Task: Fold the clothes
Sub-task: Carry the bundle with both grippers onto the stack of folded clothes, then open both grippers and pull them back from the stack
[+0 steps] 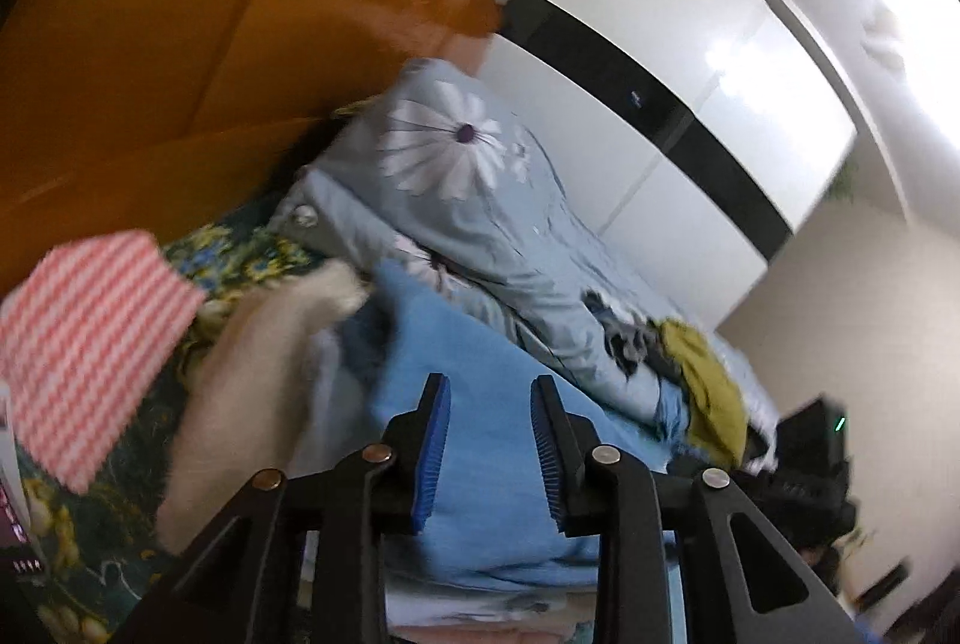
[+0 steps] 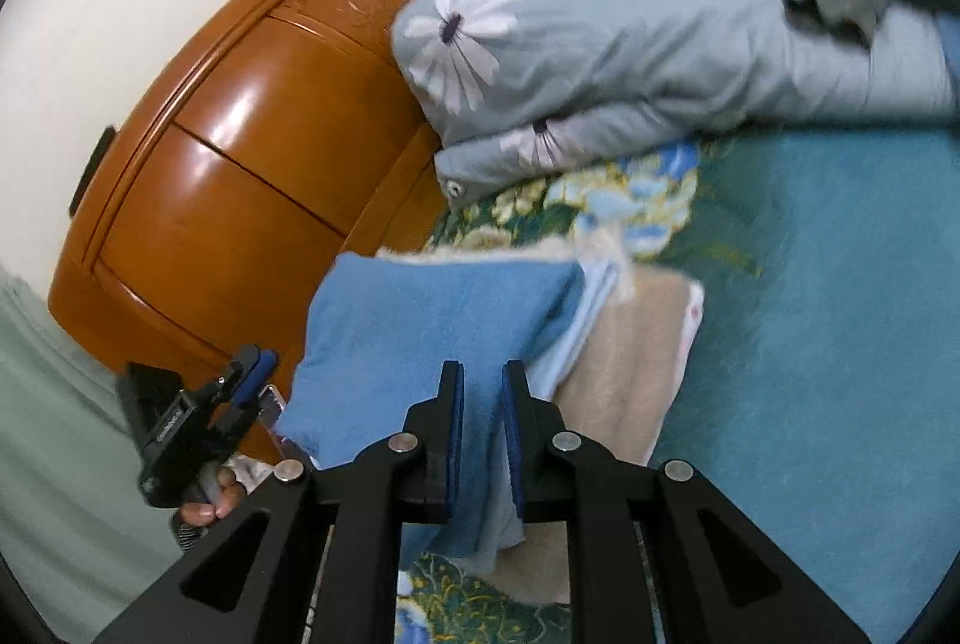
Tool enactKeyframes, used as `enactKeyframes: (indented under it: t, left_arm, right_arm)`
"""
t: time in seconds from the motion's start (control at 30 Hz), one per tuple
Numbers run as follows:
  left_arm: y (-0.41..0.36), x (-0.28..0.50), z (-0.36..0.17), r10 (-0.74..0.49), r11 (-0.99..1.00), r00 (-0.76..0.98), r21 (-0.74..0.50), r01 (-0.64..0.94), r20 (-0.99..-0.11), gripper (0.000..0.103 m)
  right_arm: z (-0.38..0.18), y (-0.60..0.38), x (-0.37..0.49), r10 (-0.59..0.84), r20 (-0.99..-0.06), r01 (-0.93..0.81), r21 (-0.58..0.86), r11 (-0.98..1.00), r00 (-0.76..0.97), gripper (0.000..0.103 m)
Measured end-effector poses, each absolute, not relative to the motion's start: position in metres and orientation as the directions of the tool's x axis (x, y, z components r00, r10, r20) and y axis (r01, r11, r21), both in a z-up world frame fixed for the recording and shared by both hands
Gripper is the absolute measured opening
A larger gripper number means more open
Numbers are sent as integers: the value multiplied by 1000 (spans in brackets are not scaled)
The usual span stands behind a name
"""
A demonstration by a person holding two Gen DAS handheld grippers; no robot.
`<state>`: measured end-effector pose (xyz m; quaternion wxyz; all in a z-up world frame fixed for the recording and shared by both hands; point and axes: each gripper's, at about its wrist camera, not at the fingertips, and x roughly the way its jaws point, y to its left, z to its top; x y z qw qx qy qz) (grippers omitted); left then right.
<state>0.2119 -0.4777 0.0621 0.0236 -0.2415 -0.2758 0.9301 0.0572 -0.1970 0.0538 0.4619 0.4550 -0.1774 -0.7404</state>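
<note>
A blue fleece garment (image 2: 432, 326) hangs folded over in front of the right gripper (image 2: 483, 404), whose pads are shut on its lower edge. It partly covers a beige fleece garment (image 2: 630, 356) that lies on the bed. The left gripper (image 2: 255, 374), held by a hand (image 2: 210, 500), sits just off the blue garment's left corner. In the left wrist view, the left gripper (image 1: 492, 422) is open above the blue garment (image 1: 480, 464), with nothing pinched between its pads. The beige garment (image 1: 252, 374) lies to its left.
A grey-blue daisy quilt (image 2: 630, 26) is heaped against the orange wooden headboard (image 2: 240, 134). The bed has a teal sheet (image 2: 810, 314) and a floral cover (image 2: 600, 200). A red-and-white striped cloth (image 1: 90, 344) lies left; a pile of olive and grey clothes (image 1: 702, 368) lies beside a white wardrobe (image 1: 660, 62).
</note>
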Motion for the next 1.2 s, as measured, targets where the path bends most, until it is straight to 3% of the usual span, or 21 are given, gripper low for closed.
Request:
enactKeyframes:
  t: [0.17,0.3,0.83,1.0,1.1,1.17,1.2]
  left_arm:
    - [-440,199,50,112,-927,-846,-363,100,-521,34]
    - [-438,197,35,65,-945,-832,-302,126,-552,34]
    - [-444,199,15,53,-921,-836,-350,171,-547,34]
    - [-422,211,31,-23,-940,-857,-281,194,-515,51]
    - [-412,224,38,-32,-925,-886,-323,202,-464,57]
    - [-407,232,40,-39,-912,-900,-352,209,-435,60]
    - [-404,236,41,-46,-907,-905,-363,215,-423,61]
  right_arm:
    - [74,-222,87,-828,-545,652,582,-486,-130,13]
    - [77,-237,113,-804,-578,747,473,-467,-137,13]
    - [52,-245,116,-794,-596,730,491,-475,-116,12]
    - [67,-235,124,-809,-570,730,490,-476,-145,13]
    - [73,-224,132,-826,-539,727,500,-470,-164,13]
    - [74,-217,139,-835,-520,726,504,-467,-176,19]
    - [74,-213,142,-839,-512,728,504,-466,-183,28]
